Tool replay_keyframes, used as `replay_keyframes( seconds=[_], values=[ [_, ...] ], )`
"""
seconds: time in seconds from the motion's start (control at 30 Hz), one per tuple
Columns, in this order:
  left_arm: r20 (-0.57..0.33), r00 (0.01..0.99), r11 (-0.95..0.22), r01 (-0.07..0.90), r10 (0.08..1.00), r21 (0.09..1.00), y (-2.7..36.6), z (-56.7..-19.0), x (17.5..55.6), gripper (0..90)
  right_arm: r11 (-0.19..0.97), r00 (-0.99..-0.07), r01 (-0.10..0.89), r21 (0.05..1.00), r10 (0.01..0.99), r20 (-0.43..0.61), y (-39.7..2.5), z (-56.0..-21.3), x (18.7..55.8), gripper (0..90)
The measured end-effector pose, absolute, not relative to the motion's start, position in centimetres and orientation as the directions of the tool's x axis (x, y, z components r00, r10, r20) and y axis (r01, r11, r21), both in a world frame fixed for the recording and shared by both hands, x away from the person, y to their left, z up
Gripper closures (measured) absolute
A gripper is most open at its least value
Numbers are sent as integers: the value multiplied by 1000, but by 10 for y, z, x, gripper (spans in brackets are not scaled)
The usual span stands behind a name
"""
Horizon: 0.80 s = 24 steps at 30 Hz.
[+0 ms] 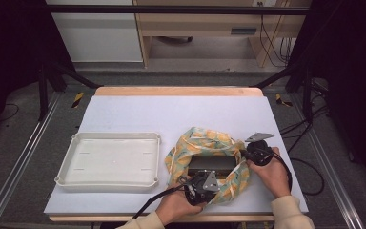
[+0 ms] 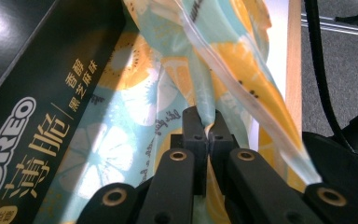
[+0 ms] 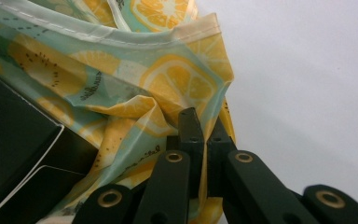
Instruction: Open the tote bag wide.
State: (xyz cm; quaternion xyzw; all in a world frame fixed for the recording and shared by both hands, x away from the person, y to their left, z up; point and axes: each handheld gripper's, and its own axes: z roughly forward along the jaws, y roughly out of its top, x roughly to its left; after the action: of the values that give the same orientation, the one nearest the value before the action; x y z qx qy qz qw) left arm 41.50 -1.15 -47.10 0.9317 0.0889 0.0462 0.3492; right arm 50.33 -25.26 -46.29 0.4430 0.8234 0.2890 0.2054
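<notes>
- Pale blue surface (image 1: 138, 114) with a wooden edge sits inside a dark metal frame; grey floor and light cabinets lie beyond it.
- Toward the near right of the surface lies a fruit-print bag (image 1: 205, 143), patterned with orange slices and kiwi on pale teal, its mouth held apart around a black box (image 1: 211, 163) that lies inside.
- Left gripper (image 1: 196, 187) works at the bag's near edge; in the left gripper view its fingers (image 2: 193, 123) are clamped together on a fold of the plastic, beside the box's "OREO" lettering.
- Right gripper (image 1: 249, 153) holds the bag's right edge; in the right gripper view its fingers (image 3: 190, 122) are pinched tight on crumpled film.
- White tray (image 1: 74, 164) lies to the left, apart from the bag.
</notes>
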Motion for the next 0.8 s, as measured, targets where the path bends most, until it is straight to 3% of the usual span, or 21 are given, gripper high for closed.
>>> replay_keyframes(
  seconds=[0.2,0.33,0.6,0.8],
  values=[
    [29,978,-744,136,205,654,-9,-471,417,900,453,-527,613,647,845,-93,-253,-467,502,862],
    [35,975,-730,139,218,669,-6,-469,417,886,437,-518,606,665,851,-87,-254,-463,499,741],
    [56,959,-693,160,278,703,8,-458,417,686,408,-495,537,738,861,-116,-256,-435,482,452],
    [47,949,-647,176,312,742,25,-439,415,570,390,-500,473,790,857,-124,-253,-405,465,346]
  ],
)
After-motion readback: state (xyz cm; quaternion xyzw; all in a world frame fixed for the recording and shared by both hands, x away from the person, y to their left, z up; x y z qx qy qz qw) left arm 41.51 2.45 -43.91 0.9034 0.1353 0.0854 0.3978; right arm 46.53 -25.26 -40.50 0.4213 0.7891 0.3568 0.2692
